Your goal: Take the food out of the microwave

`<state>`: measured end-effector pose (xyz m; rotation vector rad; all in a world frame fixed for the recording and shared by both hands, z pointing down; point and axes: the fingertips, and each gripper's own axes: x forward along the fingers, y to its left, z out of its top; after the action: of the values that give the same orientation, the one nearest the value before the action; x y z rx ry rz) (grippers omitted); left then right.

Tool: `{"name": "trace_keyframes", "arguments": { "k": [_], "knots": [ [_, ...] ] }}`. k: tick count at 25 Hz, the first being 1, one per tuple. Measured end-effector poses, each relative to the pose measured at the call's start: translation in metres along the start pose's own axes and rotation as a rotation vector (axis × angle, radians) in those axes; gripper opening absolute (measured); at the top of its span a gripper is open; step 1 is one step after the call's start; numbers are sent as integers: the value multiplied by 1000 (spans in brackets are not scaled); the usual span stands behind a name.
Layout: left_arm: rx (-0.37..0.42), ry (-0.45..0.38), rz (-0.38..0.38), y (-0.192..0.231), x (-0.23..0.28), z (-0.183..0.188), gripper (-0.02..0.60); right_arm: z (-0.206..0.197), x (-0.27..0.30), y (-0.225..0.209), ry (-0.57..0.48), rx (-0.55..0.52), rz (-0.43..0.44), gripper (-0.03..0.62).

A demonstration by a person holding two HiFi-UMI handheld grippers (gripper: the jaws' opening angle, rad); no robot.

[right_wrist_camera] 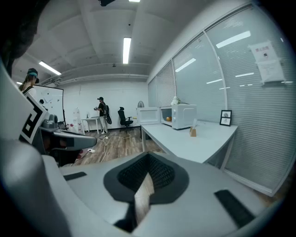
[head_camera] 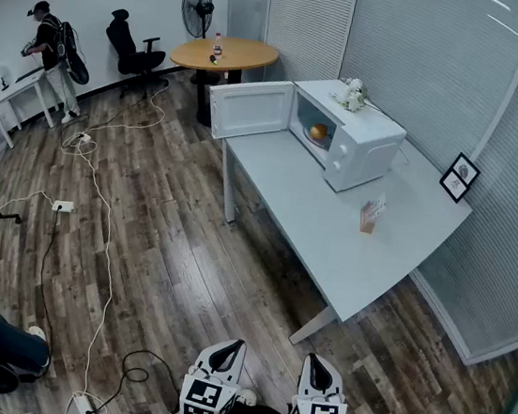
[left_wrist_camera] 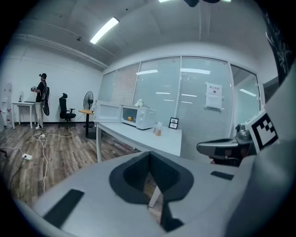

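Note:
A white microwave (head_camera: 355,138) stands at the far end of a pale grey table (head_camera: 332,230), its door (head_camera: 250,108) swung wide to the left. Inside lies an orange piece of food (head_camera: 318,131) on a plate. My left gripper (head_camera: 237,345) and right gripper (head_camera: 314,359) hover side by side over the floor, well short of the table, both shut and empty. In the left gripper view the gripper (left_wrist_camera: 149,157) points toward the distant microwave (left_wrist_camera: 144,118) and food (left_wrist_camera: 131,118). The right gripper (right_wrist_camera: 149,161) faces the microwave (right_wrist_camera: 183,115) and food (right_wrist_camera: 169,119) too.
A small carton (head_camera: 371,214) and a picture frame (head_camera: 459,176) sit on the table, flowers (head_camera: 351,93) on the microwave. Cables (head_camera: 99,199) trail over the wooden floor. A round table (head_camera: 224,53), an office chair (head_camera: 133,47), a fan (head_camera: 198,6) and a person (head_camera: 49,39) are at the back.

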<state>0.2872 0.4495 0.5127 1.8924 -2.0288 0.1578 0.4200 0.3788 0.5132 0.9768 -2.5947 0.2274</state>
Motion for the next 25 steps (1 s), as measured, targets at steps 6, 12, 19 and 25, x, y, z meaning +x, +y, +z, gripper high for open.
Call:
{"name": "trace_keyframes", "arguments": {
  "k": [6,12,19,25],
  "knots": [
    [-2,18,-5,3,3,-5,8,-4,7,-1,16,6,1,3],
    [6,32,-33,22,26,-2,8,5,32,-10,-20,52,-47,3],
    [25,27,-102,53,86,28,8,33,86,-26,-33,76,-100,3],
    [39,28,-133,96,137,50,8,58,140,-32,-36,78,-142,4]
  ]
}}
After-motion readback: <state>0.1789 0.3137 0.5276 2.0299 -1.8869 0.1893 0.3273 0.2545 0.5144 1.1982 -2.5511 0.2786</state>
